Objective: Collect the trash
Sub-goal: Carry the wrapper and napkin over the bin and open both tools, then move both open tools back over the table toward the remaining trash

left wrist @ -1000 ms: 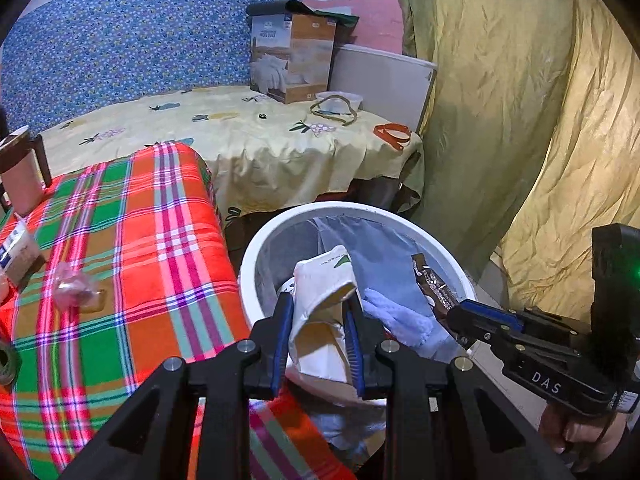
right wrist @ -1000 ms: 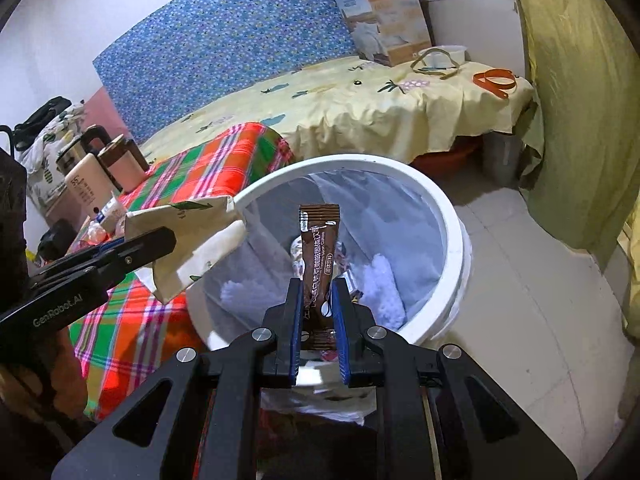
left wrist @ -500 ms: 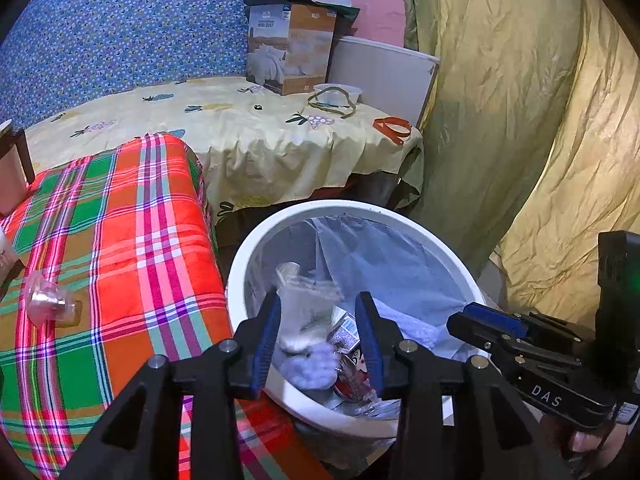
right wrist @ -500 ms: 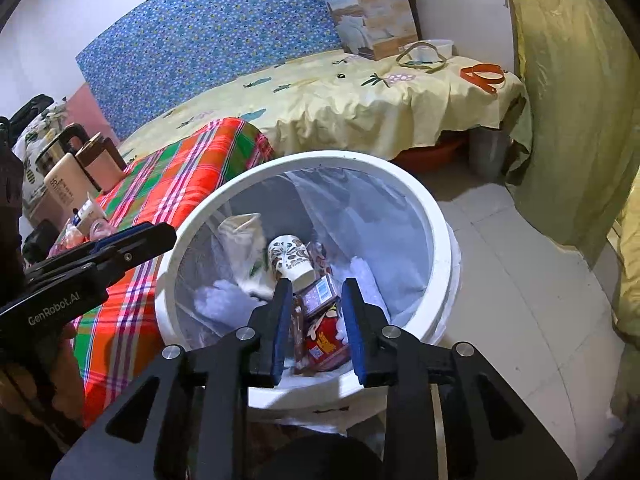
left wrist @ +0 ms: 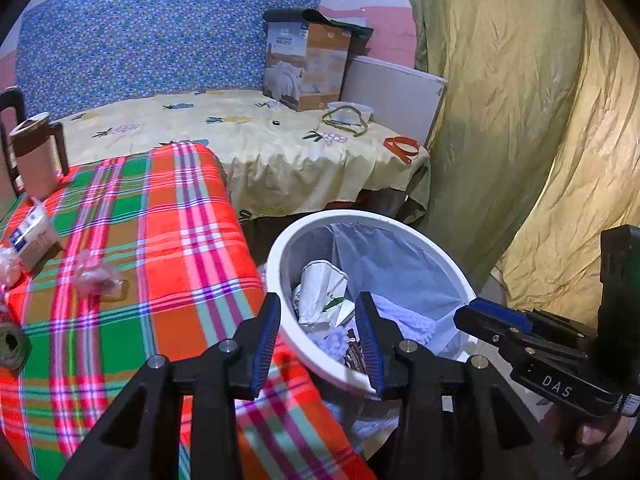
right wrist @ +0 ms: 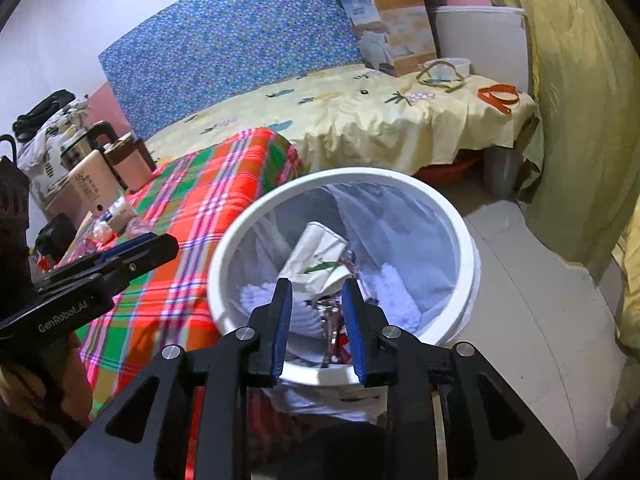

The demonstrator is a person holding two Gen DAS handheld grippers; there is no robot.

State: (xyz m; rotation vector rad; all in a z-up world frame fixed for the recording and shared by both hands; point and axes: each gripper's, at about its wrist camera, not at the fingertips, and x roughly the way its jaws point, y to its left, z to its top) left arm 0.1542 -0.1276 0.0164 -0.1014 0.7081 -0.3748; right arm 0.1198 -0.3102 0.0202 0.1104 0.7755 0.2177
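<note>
White bin (left wrist: 400, 232) holds dropped trash. Both hand-held grippers, left (left wrist: 318, 338) and right (right wrist: 316, 312), apart, empty, above rim. Remaining wrapper (left wrist: 96, 276) on plaid desk (left wrist: 168, 240), leftward; left nearer.

1 bin (right wrist: 466, 240); 2 tools (left wrist: 318, 316) (right wrist: 316, 294)

Each camera rides on a hand-held gripper and looks forward and down along its own fingers. The left wrist view faces the white bin (left wrist: 372, 376) from over the plaid cloth (left wrist: 132, 264); the right wrist view looks into it from closer. Both share the bin, the plaid cloth and the yellow bed (right wrist: 360, 120) behind.
</note>
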